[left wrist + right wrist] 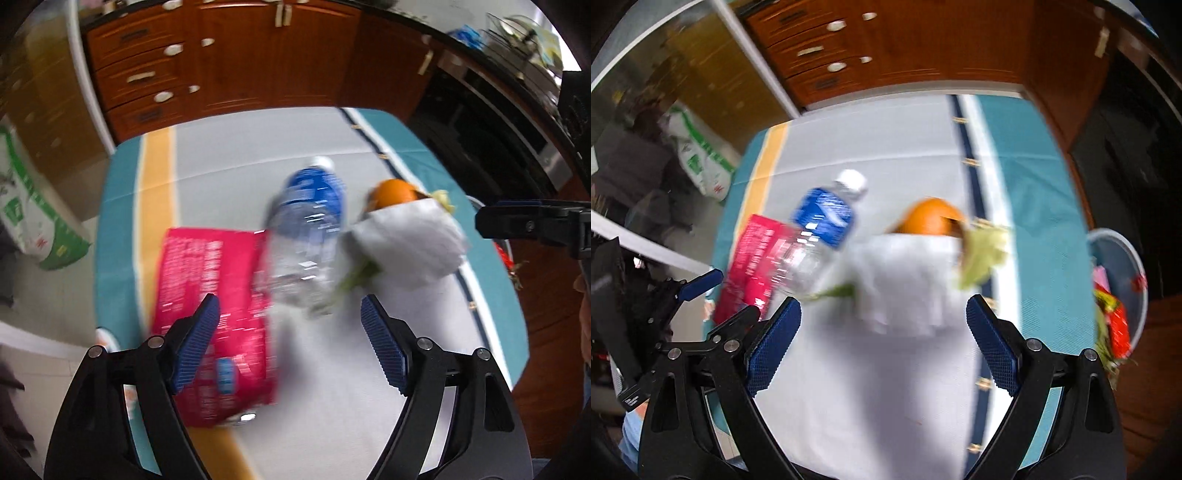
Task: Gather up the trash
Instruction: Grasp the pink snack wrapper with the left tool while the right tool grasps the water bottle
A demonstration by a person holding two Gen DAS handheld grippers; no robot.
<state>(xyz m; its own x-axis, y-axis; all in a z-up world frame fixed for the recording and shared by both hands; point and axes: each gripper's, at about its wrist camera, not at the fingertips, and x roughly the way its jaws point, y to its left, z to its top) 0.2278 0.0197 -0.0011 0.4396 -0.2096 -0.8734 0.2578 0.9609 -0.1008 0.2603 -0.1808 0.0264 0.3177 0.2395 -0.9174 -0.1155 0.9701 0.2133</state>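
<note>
1. Both tongs, left tongs [290, 314] and right tongs [882, 317], are held spread and empty above the counter [886, 147].
2. The bottle [306, 221], lying between red packet [214, 295] and white paper [406, 240], is judged light and slippery; mid-body is best gripped.

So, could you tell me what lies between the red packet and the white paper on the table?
The clear plastic bottle lies on its side between the red packet and the white paper, seen in both wrist views.

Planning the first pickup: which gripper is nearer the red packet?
Left. The left gripper hangs over the red packet; the right gripper faces the white napkin.
</note>
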